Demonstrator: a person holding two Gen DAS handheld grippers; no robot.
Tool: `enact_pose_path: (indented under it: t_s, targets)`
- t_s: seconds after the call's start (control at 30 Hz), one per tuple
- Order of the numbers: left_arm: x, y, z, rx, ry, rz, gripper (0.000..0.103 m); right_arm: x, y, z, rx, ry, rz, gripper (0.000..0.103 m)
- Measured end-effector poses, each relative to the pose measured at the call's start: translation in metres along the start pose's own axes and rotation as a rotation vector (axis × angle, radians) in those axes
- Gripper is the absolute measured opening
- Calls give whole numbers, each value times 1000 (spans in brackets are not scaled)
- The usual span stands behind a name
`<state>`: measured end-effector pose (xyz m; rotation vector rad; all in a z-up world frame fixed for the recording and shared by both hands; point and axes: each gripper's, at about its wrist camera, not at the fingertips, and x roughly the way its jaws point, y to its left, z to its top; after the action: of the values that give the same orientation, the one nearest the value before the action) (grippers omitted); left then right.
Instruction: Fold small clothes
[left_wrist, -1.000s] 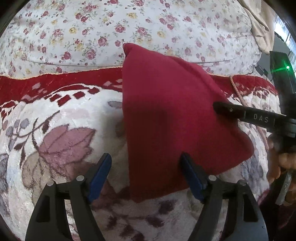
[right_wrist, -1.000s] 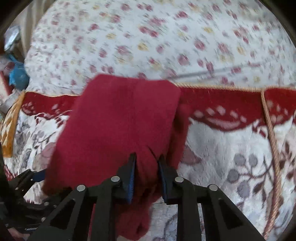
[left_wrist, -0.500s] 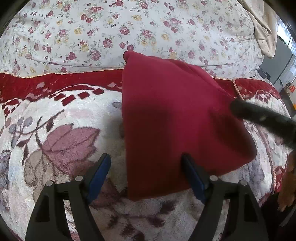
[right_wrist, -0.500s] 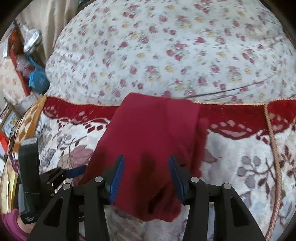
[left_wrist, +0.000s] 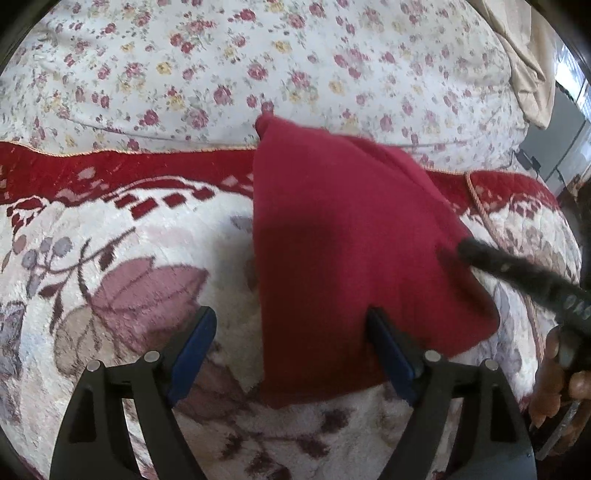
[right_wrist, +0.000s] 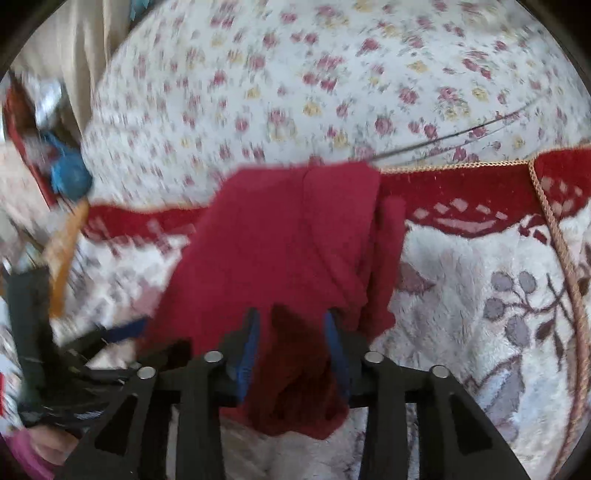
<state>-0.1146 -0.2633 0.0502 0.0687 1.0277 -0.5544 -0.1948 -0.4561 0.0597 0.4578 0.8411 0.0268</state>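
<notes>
A dark red folded garment (left_wrist: 343, 236) lies on a white plush blanket with a red border (left_wrist: 122, 170). My left gripper (left_wrist: 291, 325) is open; its right finger rests on the garment's near part, its left finger is over the blanket. In the right wrist view the garment (right_wrist: 280, 240) fills the middle. My right gripper (right_wrist: 291, 332) is open, its jaws on either side of the garment's bunched near edge. The right gripper also shows in the left wrist view (left_wrist: 517, 273), blurred, at the garment's right edge.
A floral quilt (left_wrist: 258, 55) lies beyond the blanket's red border. A gold cord trim (right_wrist: 554, 236) runs down the blanket at right. Beige cloth (left_wrist: 524, 62) hangs at far right. The left gripper (right_wrist: 74, 354) and clutter appear at the left of the right wrist view.
My right gripper was shut on the garment's edge one second ago and has opened. It has since shifted closer over the edge. The left gripper has stayed in place.
</notes>
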Motion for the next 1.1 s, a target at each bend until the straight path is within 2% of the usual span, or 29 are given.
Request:
enact_pose_path:
  t_s: [0.03, 0.07, 0.1, 0.13, 0.23, 0.27, 0.3, 0.33, 0.4, 0.53, 0.6, 0.7, 0.77, 0.83, 0.87, 0.9, 0.97, 1.1]
  targets:
    - [0, 1, 1, -2, -3, 3, 83, -4, 0, 2, 9, -45, -10, 61]
    - [1, 1, 3, -6, -4, 5, 83, -5, 1, 3, 10, -72, -37, 74]
    - [1, 1, 3, -10, -5, 6, 83, -4, 0, 5, 12, -83, -61, 79]
    - [2, 1, 4, -14, -7, 6, 83, 0, -2, 6, 19, -84, -83, 79]
    - [4, 0, 6, -11, -11, 13, 83, 14, -11, 7, 74, -43, -75, 77]
    - [4, -1, 6, -8, -13, 16, 83, 19, -15, 7, 91, -26, -72, 67]
    - [4, -2, 6, -6, -15, 18, 84, 24, -16, 6, 90, -2, -69, 44]
    - [5, -3, 6, -3, -14, 19, 84, 28, -16, 6, 81, 20, -61, 35]
    - [6, -4, 7, -2, -11, 18, 84, 22, -10, 4, 44, 18, -86, 25]
    - [5, -2, 8, -9, -13, 7, 85, 18, -9, 4, -8, 29, -145, 22]
    - [5, -1, 8, -11, -13, 6, 85, 29, -17, 2, 12, 60, -150, 22]
    - [5, 1, 8, -16, -14, 5, 85, 27, -9, 2, -34, 47, -154, 23]
    - [4, 2, 8, -16, -21, 2, 85, 23, -15, 3, 4, 21, -101, 29]
    - [3, 4, 8, -11, -24, -5, 85, 18, -26, 5, 75, -3, -79, 65]
    - [3, 5, 9, -12, -27, -16, 86, 15, -32, 7, 110, -24, -85, 87]
    - [3, 7, 10, -17, -30, -33, 86, 12, -39, 8, 144, -54, -91, 96]
    - [5, 10, 12, -36, -31, -65, 86, 11, -54, 11, 215, -83, -62, 96]
    - [8, 14, 20, -77, -30, -123, 90, 25, -73, 12, 348, -54, 20, 96]
